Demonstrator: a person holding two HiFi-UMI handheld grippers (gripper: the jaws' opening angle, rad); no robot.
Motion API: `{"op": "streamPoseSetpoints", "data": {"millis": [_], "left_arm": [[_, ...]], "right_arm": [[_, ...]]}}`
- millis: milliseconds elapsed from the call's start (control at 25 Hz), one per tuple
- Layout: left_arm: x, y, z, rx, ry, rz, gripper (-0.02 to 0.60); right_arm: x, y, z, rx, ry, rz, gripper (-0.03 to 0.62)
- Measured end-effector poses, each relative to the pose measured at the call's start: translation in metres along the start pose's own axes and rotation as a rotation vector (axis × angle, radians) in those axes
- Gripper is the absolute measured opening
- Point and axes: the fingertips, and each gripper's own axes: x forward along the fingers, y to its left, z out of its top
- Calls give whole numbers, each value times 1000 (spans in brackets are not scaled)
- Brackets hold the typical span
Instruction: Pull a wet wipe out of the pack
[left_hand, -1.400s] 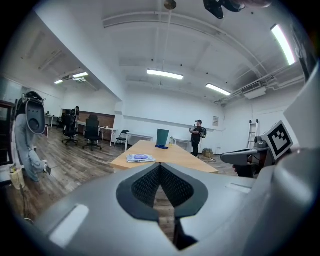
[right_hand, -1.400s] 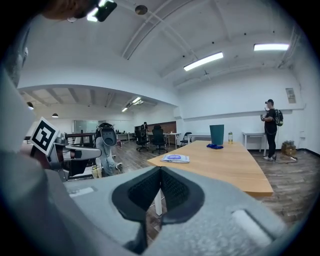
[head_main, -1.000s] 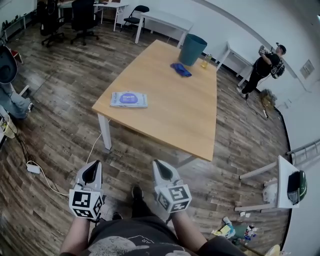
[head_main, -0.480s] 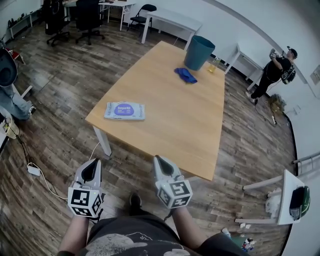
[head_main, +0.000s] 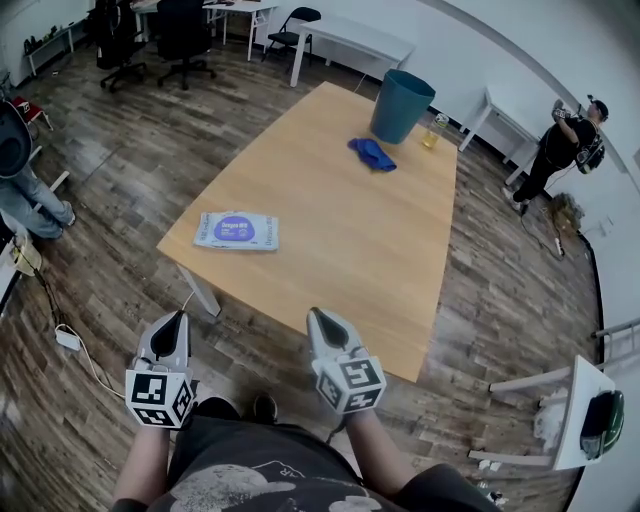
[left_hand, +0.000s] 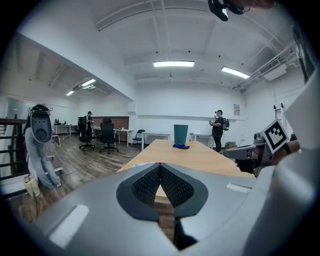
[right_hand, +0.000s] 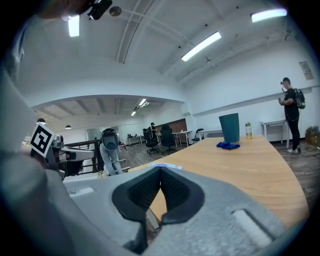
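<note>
Two grippers, head view: left gripper (head_main: 172, 320) and right gripper (head_main: 318, 316) are held side by side low in the picture, over the floor and short of the table (head_main: 350, 250), both pointing at it.
Pack, head view: the pack (head_main: 237, 230) lies flat near the table's near-left corner, ahead of both grippers and about midway between their lines. It is well apart from both.
Long axis, head view: it runs across the picture, broadside to the grippers.
Nearer hand: neither by much, I judge; the left perhaps slightly.
Far end, head view: a bin (head_main: 402, 105) and a cloth (head_main: 372, 153) sit well beyond the pack.
Left gripper view: left gripper (left_hand: 160, 167) has its jaws closed tip to tip with nothing between them.
Right gripper view: right gripper (right_hand: 161, 170) likewise has its jaws pressed together and empty. The pack (right_hand: 166, 165) shows as a thin pale strip just above the tips, straight ahead.
Materials: the pack is a soft, flat, pale film rectangle with a purple oval label. The jaw pads are dark and ribbed, set in grey shells. The table top is smooth pale wood.
</note>
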Motion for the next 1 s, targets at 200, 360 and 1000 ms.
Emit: {"op": "streamPoseSetpoints", "data": {"millis": [200,360,1000], "left_arm": [[8,-4,1,18,12,-3,18],[20,-2,7,36,3,0,18],[123,44,0,32,66,-92,18]], "right_arm": [[7,-7,-3,22,2,3,-11],[16,-6,-4,29,13,11,-11],[118,-2,22,-15,47,3,-11]]}}
